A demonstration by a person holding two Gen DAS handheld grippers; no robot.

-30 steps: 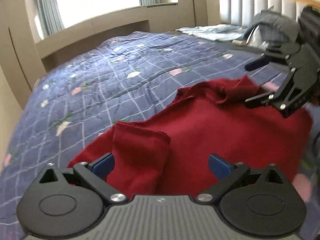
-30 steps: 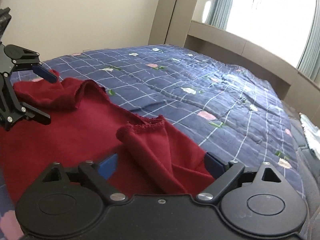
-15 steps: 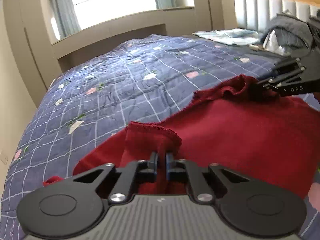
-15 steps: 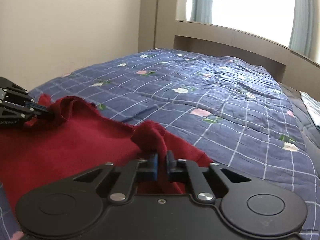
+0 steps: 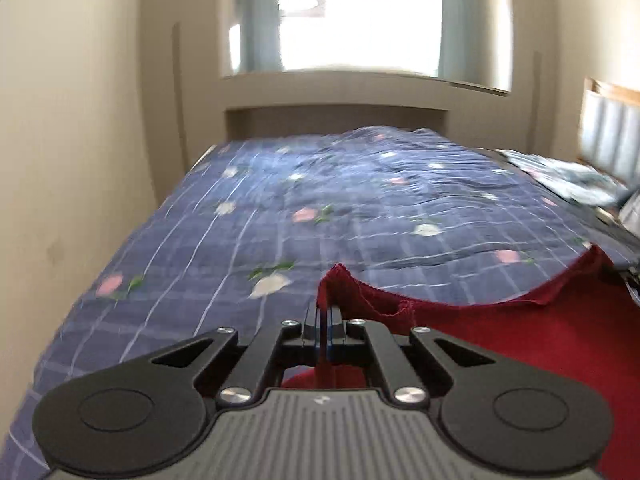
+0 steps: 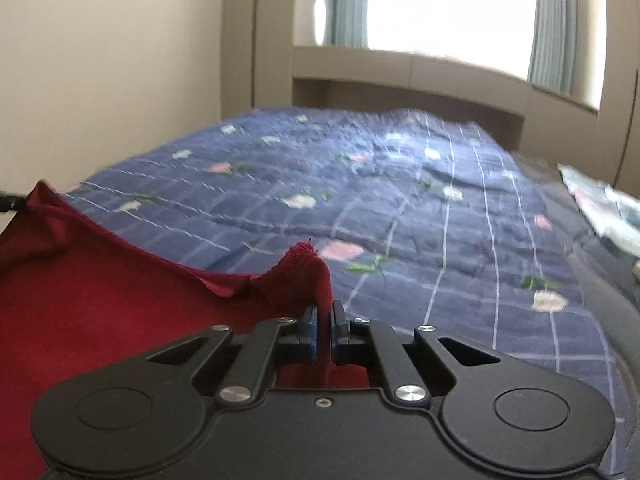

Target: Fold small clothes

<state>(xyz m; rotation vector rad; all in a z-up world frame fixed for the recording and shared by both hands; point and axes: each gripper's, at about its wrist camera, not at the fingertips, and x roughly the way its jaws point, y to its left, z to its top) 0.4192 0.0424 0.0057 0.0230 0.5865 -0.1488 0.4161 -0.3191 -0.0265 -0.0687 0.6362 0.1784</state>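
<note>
Now both grippers are clamped on the red garment (image 5: 520,344), one at each end of its far edge. The left gripper (image 5: 323,322) has its jaws pinched tight on a raised corner of cloth; the right gripper (image 6: 322,326) is closed the same way on the opposite corner, fabric bunched between the pads. The garment lies on the blue quilt (image 5: 320,200) of the bed, near side, edge stretched between the two grips and sagging in the middle. Likely reason: holding both corners keeps the edge taut so it can be carried over for a fold. Fold itself not yet made.
</note>
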